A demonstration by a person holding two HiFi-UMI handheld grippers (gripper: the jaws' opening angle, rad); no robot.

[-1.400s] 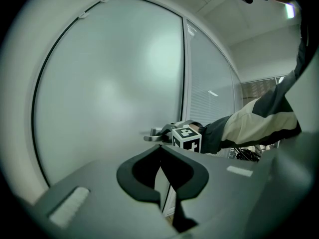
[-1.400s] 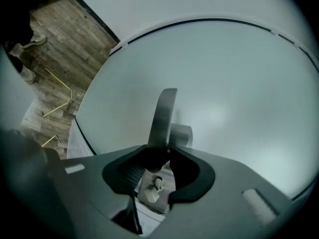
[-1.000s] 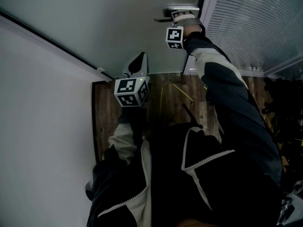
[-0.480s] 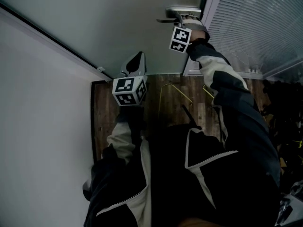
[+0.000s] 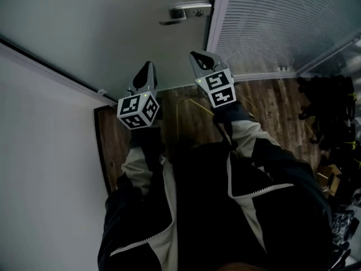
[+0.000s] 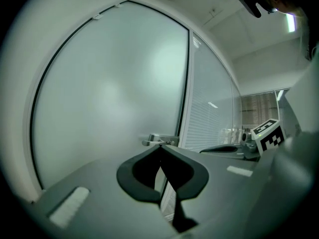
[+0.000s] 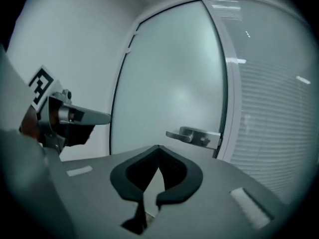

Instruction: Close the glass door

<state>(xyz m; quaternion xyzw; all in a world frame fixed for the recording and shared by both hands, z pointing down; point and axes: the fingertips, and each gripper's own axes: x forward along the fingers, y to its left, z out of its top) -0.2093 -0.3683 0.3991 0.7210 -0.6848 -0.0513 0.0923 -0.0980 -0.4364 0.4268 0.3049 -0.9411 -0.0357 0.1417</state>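
Observation:
The frosted glass door (image 5: pixel 113 21) fills the top of the head view, and its metal lever handle (image 5: pixel 186 13) sits by the door frame (image 5: pixel 217 16). My right gripper (image 5: pixel 194 54) hangs clear of the handle, below it and a little to the right. Its jaws have just been closing and stand shut with nothing between them. My left gripper (image 5: pixel 148 64) is beside it, also shut and empty, pointing at the door. The handle (image 7: pixel 194 135) shows ahead in the right gripper view, and again in the left gripper view (image 6: pixel 159 141), with both jaw pairs meeting at their tips.
A glass partition with blinds (image 5: pixel 271 21) stands right of the door frame. A white wall (image 5: pixel 39 140) runs along the left. Wooden floor (image 5: pixel 265 106) lies below, with dark clutter (image 5: pixel 333 112) at the far right.
The right gripper has left the door handle, drawn back toward the body, rolled over and shut. It now sits beside the left gripper, which has barely moved.

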